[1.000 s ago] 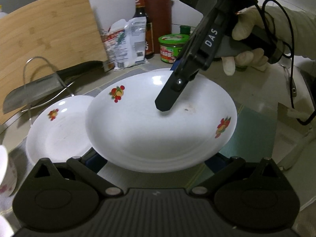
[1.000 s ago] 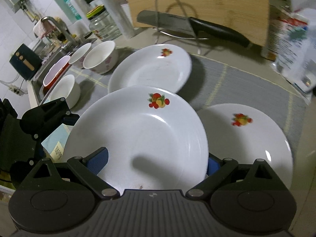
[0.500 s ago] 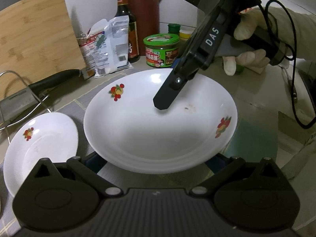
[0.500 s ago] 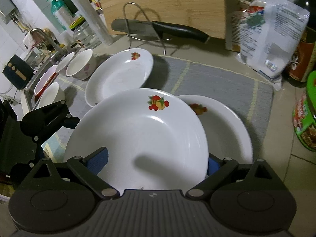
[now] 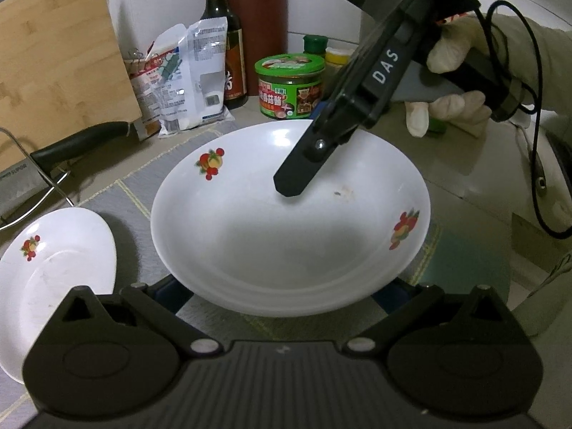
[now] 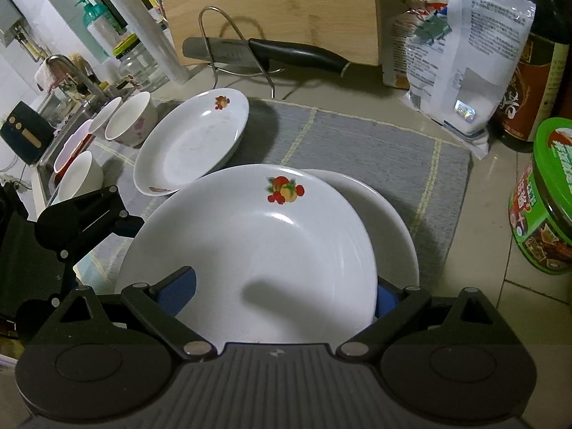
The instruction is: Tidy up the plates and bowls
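The pale tiled counter (image 6: 500, 286) and its grey woven mat (image 6: 357, 136) slide leftward in the right wrist view compared with a second ago, which means the load has travelled to the right. That load is the large white shallow plate with a red and yellow fruit motif (image 6: 250, 243), held clear of the mat. A second ago it hung beside a second white plate of the same pattern (image 6: 397, 236); now it covers most of that plate, leaving only a crescent of rim showing on the right. So the carry looks nearly done, and what remains is probably a slight further shift and a level lowering so the two nest. A third matching white plate (image 6: 189, 146) lies apart on the mat's left side, untouched, and is likely next for the stack. The right hand-held gripper (image 5: 296, 182) pinches the carried plate's rim, one black finger lying across the inside of the dish and the other below it. The left hand-held gripper (image 6: 118, 221) sits at the opposite rim with its fingers hidden beneath the plate, so I cannot tell whether it clamps or merely supports. Small white ceramic bowls (image 6: 132, 121) wait by the sink, not yet gathered. A few dark specks (image 5: 343, 191) mark the carried plate's inside
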Motion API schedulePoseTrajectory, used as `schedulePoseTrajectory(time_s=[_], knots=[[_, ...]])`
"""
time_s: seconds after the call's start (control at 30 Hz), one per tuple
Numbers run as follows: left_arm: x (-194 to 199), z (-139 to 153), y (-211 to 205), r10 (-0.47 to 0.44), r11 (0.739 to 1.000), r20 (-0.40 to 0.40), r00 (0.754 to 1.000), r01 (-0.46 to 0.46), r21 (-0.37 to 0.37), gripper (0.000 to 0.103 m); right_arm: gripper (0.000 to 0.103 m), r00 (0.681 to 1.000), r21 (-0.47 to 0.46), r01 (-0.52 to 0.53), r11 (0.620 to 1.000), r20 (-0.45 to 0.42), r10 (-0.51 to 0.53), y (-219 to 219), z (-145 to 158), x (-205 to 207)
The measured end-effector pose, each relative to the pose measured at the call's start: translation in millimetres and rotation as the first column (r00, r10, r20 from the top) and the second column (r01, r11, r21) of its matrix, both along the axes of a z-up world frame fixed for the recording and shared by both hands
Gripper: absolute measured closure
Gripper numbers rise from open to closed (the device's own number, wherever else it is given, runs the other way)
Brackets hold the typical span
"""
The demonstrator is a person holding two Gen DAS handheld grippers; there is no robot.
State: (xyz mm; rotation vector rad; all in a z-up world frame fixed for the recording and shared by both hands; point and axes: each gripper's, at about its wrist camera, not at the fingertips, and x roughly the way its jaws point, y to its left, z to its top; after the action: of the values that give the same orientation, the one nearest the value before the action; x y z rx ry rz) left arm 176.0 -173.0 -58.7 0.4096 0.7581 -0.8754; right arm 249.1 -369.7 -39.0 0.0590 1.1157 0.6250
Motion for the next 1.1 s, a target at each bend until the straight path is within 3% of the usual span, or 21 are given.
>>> schedulePoseTrajectory(time_s=[1.1], knots=[[5.8,-2.2,-5.3,0.019,0.999,-0.059,0.998,-0.015,0.052,0.001,0.003,1.0,-0.026,-0.006,1.0,-0.005,0.006,2.1,-12.3,-0.6]])
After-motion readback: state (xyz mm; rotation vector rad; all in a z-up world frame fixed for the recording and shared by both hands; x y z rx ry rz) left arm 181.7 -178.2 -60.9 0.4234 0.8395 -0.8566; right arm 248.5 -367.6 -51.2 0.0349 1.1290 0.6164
